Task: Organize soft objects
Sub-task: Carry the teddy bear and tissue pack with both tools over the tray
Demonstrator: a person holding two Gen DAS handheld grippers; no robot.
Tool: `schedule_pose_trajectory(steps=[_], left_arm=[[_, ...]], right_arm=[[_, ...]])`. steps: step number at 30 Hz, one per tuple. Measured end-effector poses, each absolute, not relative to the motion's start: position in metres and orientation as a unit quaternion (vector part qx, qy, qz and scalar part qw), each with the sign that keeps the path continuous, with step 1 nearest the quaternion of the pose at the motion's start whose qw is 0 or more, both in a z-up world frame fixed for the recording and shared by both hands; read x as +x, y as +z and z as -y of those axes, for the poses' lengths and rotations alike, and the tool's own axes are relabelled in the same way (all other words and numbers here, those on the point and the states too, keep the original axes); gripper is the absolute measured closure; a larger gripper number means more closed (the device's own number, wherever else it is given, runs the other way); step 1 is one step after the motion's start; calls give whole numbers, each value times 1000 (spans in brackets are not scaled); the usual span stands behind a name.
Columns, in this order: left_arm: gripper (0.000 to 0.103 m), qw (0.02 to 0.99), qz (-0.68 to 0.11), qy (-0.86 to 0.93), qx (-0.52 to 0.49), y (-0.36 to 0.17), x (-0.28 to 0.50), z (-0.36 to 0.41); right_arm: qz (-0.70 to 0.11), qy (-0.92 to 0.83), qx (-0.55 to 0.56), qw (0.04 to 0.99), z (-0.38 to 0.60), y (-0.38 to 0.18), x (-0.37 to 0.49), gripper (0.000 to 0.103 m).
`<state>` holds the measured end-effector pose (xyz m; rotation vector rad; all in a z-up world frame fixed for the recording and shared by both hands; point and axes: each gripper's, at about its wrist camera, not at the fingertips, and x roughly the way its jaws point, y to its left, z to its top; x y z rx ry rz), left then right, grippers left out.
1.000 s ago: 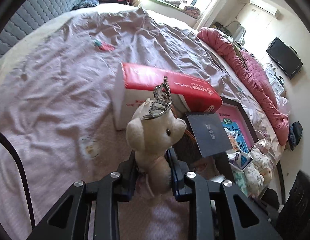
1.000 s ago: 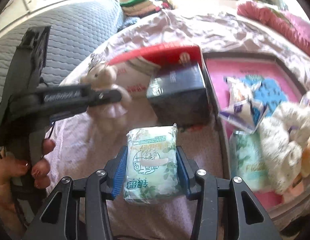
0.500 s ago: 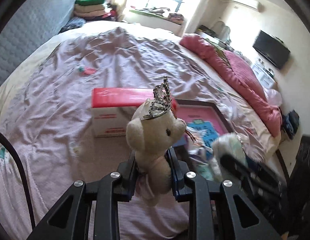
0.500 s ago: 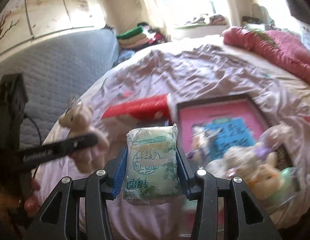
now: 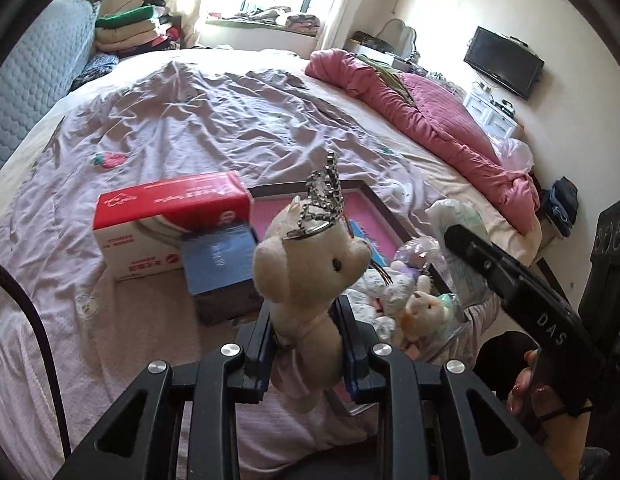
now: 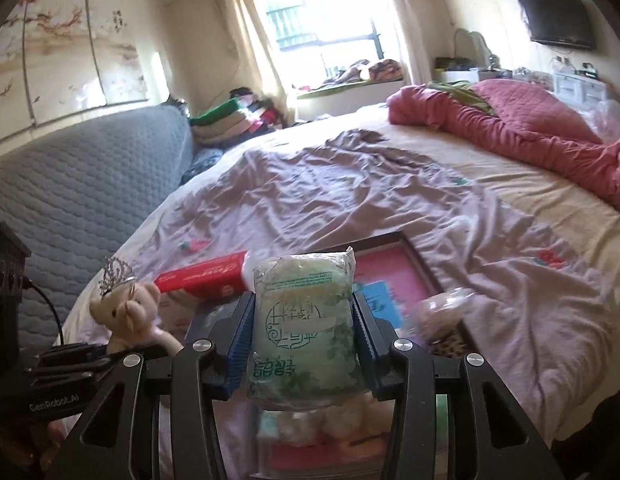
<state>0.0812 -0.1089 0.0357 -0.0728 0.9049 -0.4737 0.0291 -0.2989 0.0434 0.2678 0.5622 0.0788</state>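
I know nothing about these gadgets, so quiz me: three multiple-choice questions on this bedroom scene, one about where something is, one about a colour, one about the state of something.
1. Where does the red-topped box stand?
A. On the bed's lilac sheet
B. On the window sill
C. Inside the pink tray

2. What colour is the packet in the right gripper?
A. Bright orange
B. Pale green
C. Black

3. What is the state of the left gripper?
A. Open and holding nothing
B. Shut on the teddy bear
C. Lying flat on the sheet

Answers:
1. A, the box sits on the wrinkled sheet beside the dark-framed pink tray, not in it.
2. B, its wrapper is light green with leaf print, pinched between the blue-padded fingers.
3. B, both fingers press the bear's lower body, and the bear wears a silver tiara.
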Motion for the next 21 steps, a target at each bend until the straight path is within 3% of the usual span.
schedule_pose_trajectory(steps=[21], left_arm=[[75,873,-428,-233,5,49,82,162]], right_arm=[[-242,22,158,957,348,62,11,55]])
